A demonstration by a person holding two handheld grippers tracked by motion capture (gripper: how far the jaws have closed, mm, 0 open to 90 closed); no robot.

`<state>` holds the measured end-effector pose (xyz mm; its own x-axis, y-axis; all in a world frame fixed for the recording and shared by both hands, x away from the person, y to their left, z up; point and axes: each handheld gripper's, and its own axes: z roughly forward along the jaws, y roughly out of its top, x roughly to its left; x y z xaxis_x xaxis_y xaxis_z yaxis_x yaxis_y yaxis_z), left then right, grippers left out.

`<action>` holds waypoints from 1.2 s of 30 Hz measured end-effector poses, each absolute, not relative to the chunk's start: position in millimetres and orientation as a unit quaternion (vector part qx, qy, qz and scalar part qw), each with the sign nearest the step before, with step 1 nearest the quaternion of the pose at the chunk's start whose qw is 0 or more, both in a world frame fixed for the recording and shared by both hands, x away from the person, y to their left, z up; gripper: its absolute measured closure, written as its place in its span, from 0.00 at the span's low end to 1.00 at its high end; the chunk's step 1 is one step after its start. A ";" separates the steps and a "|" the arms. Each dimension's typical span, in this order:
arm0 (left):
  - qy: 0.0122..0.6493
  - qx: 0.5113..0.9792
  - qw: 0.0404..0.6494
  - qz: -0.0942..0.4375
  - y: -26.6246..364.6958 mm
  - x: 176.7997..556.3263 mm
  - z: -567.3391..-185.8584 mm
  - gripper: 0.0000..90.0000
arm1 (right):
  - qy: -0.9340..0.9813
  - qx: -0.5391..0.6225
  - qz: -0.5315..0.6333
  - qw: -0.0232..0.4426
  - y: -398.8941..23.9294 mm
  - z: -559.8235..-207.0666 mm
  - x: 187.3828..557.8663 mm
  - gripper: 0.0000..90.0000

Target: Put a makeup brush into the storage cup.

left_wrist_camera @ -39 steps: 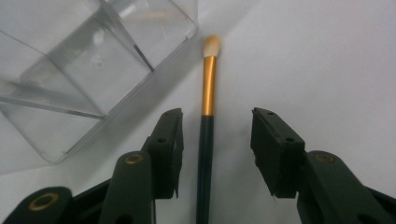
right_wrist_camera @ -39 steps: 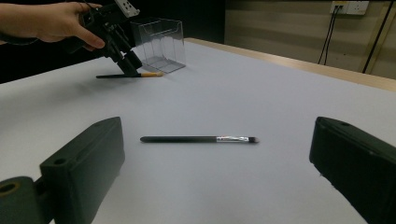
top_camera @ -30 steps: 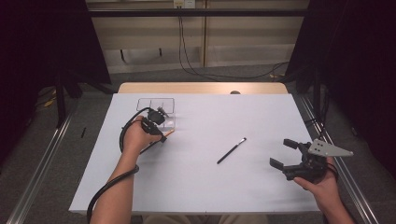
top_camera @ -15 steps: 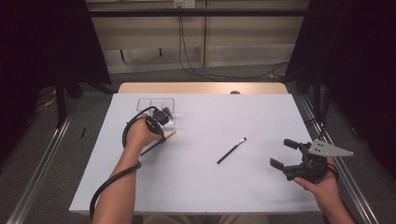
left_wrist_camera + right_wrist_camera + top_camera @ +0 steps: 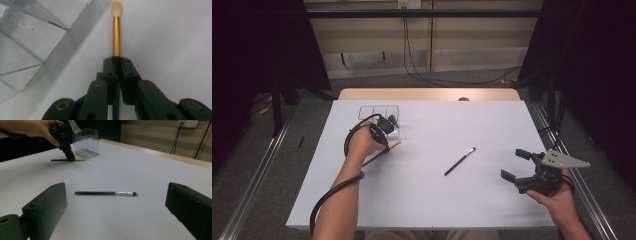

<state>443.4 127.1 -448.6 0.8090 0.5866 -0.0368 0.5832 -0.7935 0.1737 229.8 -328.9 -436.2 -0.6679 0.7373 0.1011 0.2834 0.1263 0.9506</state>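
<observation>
My left gripper (image 5: 117, 61) is shut on the dark handle of a brush with a gold ferrule and pale tip (image 5: 116, 35). The brush lies flat on the white table, right beside a clear plastic organiser box (image 5: 25, 50). In the high view this left gripper (image 5: 384, 145) points down at the brush's orange end (image 5: 395, 144), just in front of the box (image 5: 379, 112). A second, black brush (image 5: 460, 161) lies alone mid-table. My right gripper (image 5: 514, 164) stands open at the right, its jaws wide, with the black brush (image 5: 105, 193) ahead of them on the table.
The white table sheet (image 5: 437, 200) has a wooden strip (image 5: 427, 94) along its far edge. Metal rails (image 5: 584, 190) run down both sides. In the right gripper view the left hand's gripper (image 5: 70, 157) and the box (image 5: 86, 142) stand at the far left.
My left hand has shifted slightly over the gold brush beside the box. The right gripper and the black brush have stayed in place.
</observation>
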 end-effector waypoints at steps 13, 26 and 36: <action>0.327 0.938 0.113 0.018 131.3 438.3 -446.5 0.93 | 0.723 0.354 0.558 0.202 -329.0 -436.7 230.2 0.04; 0.332 0.923 0.193 0.019 138.7 433.2 -425.3 0.93 | 0.721 0.356 0.559 0.203 -330.5 -436.7 229.9 0.04; 0.336 0.904 0.264 0.026 144.4 429.4 -411.4 0.94 | 0.720 0.356 0.559 0.204 -330.2 -436.4 230.0 0.04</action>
